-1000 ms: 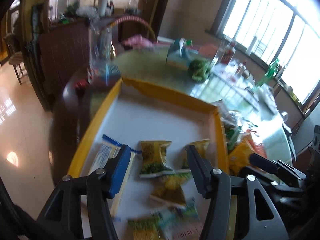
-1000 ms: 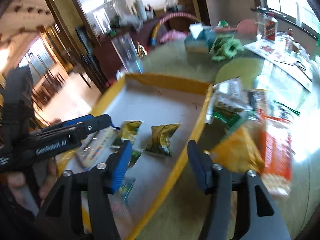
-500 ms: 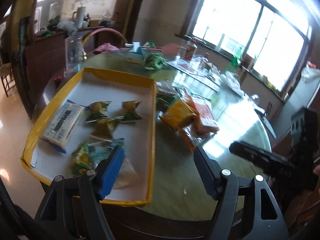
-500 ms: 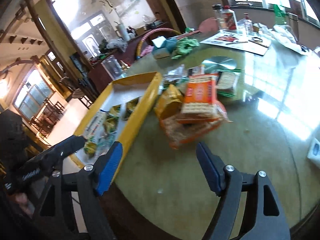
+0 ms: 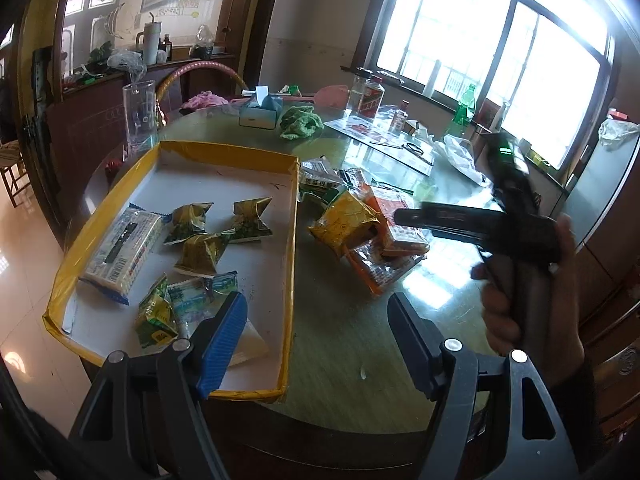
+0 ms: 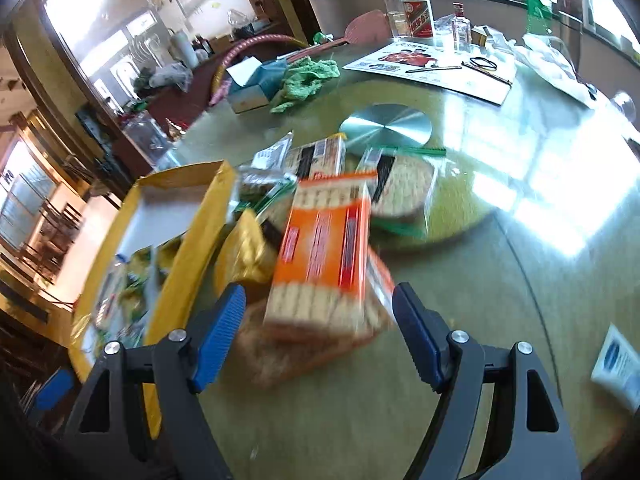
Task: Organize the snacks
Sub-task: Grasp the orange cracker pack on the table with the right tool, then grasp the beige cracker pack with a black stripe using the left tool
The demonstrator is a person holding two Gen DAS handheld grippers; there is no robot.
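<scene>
We see the right gripper [image 6: 318, 332], jaws wide and empty, nearest the orange cracker pack [image 6: 324, 256], whose long axis points straight away; the left gripper [image 5: 316, 332], also wide and empty, hangs farther back.

We hold our left gripper [image 5: 316, 330] with its fingers [image 5: 222, 334] spread wide, gripping nothing. Our right gripper [image 6: 318, 330] is likewise wide open, our right hand [image 5: 532, 292] wrapped round its handle.

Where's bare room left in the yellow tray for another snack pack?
Free: the white floor of the yellow tray at its far end, beyond the small green-gold packets, and a strip along its right wall. Crowded: near left, around the long cracker pack. The snack pile crowds the table right of it.
</scene>
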